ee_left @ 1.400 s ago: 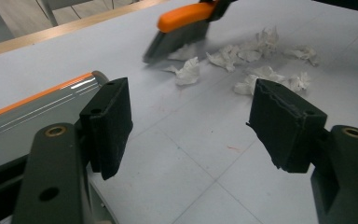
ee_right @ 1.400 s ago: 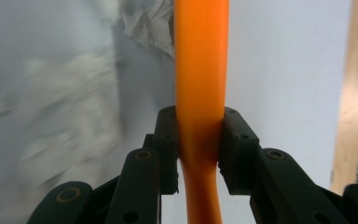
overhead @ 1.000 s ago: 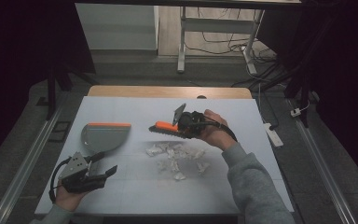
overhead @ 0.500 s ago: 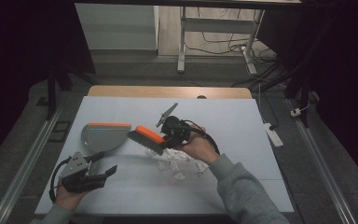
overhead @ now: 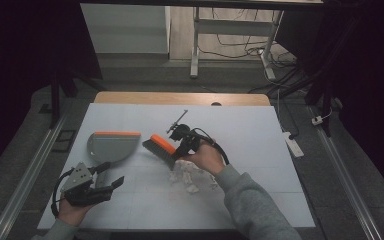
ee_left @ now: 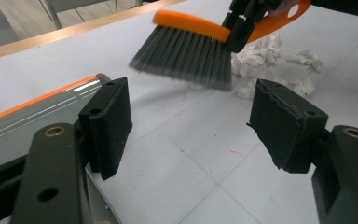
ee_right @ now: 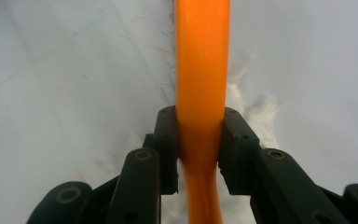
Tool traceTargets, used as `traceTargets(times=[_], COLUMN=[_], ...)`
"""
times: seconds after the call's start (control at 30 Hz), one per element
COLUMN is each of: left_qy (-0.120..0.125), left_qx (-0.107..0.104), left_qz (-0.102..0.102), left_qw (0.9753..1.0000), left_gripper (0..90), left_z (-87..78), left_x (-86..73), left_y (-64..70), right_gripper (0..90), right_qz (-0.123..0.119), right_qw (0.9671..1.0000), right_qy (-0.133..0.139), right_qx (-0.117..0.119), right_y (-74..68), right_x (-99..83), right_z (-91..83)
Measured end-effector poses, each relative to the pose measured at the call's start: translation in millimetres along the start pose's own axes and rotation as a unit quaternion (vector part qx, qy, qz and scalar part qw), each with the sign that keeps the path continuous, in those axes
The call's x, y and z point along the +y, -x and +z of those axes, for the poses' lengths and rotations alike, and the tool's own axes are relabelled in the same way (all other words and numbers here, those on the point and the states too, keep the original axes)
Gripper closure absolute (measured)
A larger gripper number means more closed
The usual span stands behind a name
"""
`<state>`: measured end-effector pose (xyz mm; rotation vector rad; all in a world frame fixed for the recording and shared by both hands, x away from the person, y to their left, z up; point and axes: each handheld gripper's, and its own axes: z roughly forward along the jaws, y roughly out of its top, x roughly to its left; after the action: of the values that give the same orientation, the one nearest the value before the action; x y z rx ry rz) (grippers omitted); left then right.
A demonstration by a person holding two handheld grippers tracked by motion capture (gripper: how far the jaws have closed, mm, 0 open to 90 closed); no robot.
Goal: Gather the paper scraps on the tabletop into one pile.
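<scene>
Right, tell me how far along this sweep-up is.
Done: the right tool is shut on the orange-backed, grey-bristled hand brush, which stands between the grey dustpan with an orange edge and the crumpled white paper scraps. In hand: that brush is gripped by its handle. Left: the scraps lie on the white table, none in the dustpan. The left tool is open, holding nothing.

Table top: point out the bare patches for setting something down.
Free: the far strip of the table behind the dustpan, and the right side past the paper scraps. Crowded: between dustpan, brush and scraps.
</scene>
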<state>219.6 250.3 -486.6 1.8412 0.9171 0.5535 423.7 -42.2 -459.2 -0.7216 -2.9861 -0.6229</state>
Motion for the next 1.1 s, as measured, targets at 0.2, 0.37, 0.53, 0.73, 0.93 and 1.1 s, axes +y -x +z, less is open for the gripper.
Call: traceTargets(times=[0.2, 0.37, 0.53, 0.73, 0.93, 1.1], left_qy=[0.000, 0.000, -0.003, -0.013, -0.017, -0.019], left_qx=[-0.002, -0.002, -0.003, 0.004, 0.003, 0.003], left_qz=[0.002, 0.001, 0.001, -0.001, -0.004, -0.005], left_qw=[1.0000, 1.0000, 1.0000, 0.9999, 0.9998, 0.9998], left_gripper=[30.0, 30.0, 30.0, 30.0, 30.0, 30.0], left_z=[0.0, 0.3, 1.6, 5.2, 7.1, 8.6], left_x=[-0.1, -0.2, -0.2, -0.3, -1.4, -2.4], left_y=[-0.1, 0.3, 0.7, 1.7, 0.8, 0.4], right_gripper=[70.0, 70.0, 69.9, 70.0, 70.0, 70.0], right_qz=[0.007, -0.026, -0.056, -0.069, -0.029, -0.005], right_qw=[0.9990, 0.9964, 0.9947, 0.9962, 0.9992, 0.9999], right_qy=[0.044, 0.074, 0.043, -0.024, -0.017, 0.006], right_qx=[0.002, 0.034, 0.074, 0.048, -0.021, -0.009], right_y=[2.5, -21.0, -46.6, -54.7, -22.3, -12.3], right_x=[-14.0, -18.3, -30.4, -41.3, -40.3, -43.4], right_z=[-26.1, -48.7, -40.8, -15.6, -24.5, -35.8])
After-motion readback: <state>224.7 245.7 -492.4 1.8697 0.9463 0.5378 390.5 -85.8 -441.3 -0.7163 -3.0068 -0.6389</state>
